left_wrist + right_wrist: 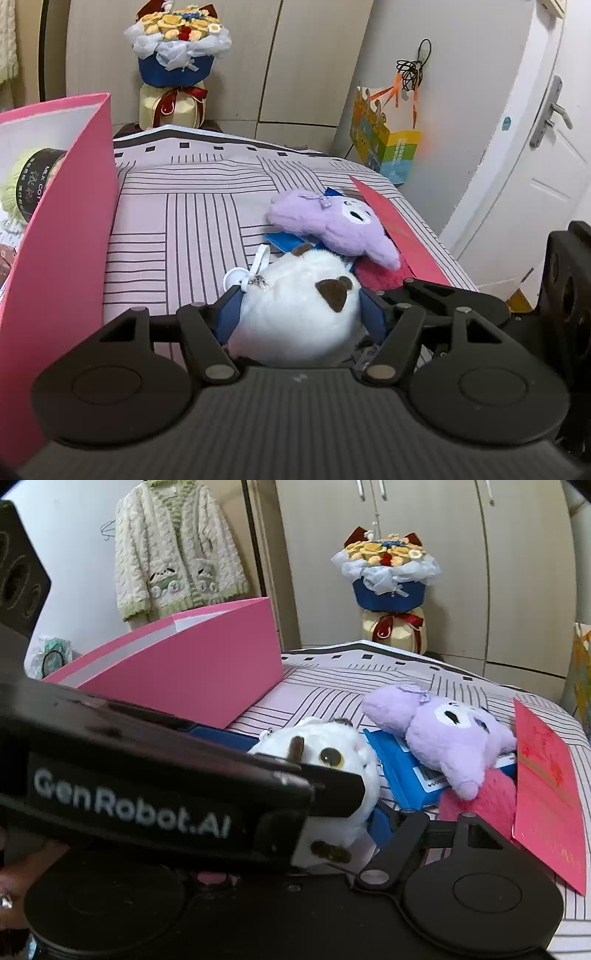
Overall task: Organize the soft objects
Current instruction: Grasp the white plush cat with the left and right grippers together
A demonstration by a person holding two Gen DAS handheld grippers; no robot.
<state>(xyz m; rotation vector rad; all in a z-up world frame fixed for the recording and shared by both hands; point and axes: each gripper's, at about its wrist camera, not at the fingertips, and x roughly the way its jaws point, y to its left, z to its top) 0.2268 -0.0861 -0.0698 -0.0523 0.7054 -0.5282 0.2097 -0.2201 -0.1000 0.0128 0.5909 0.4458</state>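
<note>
L gripper (299, 314) is pinching the white plush (295, 314) w/ brown ears: both blue pads are pressing into its sides, and the toy is sitting deep between the fingers, close to the camera. Its white clip ring (236, 277) is dangling off the front onto the striped bedsheet (177, 221). In the right wrist view the same white plush (332, 753) is showing one glassy eye, w/ the L gripper's black body crossing the frame in front of it.

R gripper (373, 827): only the right-hand finger is showing; the other is hiding behind the L gripper, so can't tell if it's spread or squeezing anything. Its blue pad is sitting just beside the white plush, contact unclear.

Purple plush (332, 225) is lying face-up on the bed just beyond the white one, resting partly on a blue packet (402, 771) and a pink furry item (480, 801). Red envelope (546, 794) is lying at the right, touching the pink fur.

Pink box (66, 221) is standing open on the bed at the left, w/ a ball of pale yarn (22, 184) inside. Flower bouquet (177, 44) is standing past the bed's far end, by the wardrobe. A knit cardigan (177, 546) is hanging on the wall.
</note>
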